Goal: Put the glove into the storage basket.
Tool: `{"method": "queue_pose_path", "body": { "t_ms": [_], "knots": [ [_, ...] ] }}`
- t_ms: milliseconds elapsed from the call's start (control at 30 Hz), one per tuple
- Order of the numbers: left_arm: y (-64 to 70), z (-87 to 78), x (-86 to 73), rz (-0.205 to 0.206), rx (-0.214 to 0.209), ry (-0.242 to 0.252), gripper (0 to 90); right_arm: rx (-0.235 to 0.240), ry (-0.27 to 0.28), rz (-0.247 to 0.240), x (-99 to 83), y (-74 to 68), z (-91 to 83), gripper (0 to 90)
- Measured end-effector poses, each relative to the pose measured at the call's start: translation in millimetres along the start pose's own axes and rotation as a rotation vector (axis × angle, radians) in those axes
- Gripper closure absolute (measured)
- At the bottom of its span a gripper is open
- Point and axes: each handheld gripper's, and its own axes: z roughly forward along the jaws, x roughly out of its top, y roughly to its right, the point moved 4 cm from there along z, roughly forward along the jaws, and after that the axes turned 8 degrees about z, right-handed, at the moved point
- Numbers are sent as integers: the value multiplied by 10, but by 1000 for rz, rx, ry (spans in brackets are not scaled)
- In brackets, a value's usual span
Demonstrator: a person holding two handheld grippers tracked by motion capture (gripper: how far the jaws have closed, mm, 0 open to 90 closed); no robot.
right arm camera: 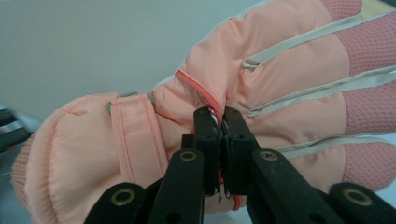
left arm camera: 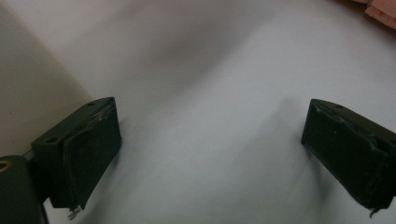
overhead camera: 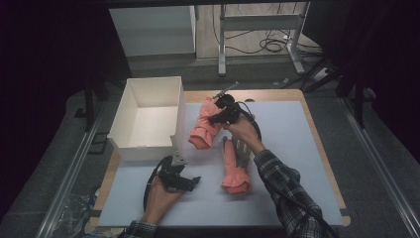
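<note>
- Toward the bench's (overhead camera: 297, 163) far edge, mid-width: right tongs (overhead camera: 216, 117), clamped on a fold of a pink glove (right arm camera: 261, 88), which hangs just beside the box.
- Bench centre: second pink glove (overhead camera: 235, 171), lying flat, cuff toward the near edge.
- Far-left corner: white open box (overhead camera: 148, 116).
- Near-left area, beside the box: left tongs (left arm camera: 210, 154), jaws wide apart over the bare white surface.
</note>
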Motion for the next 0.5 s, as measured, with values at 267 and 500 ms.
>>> {"method": "queue_pose_path", "body": {
  "t_ms": [267, 500],
  "knots": [
    [-1, 1, 1, 1, 2, 2, 46, 78, 12, -91, -19, -260, -363, 858],
    [-2, 0, 0, 2, 3, -1, 46, 127, -2, -163, -217, -364, -700, 857]
  ]
}}
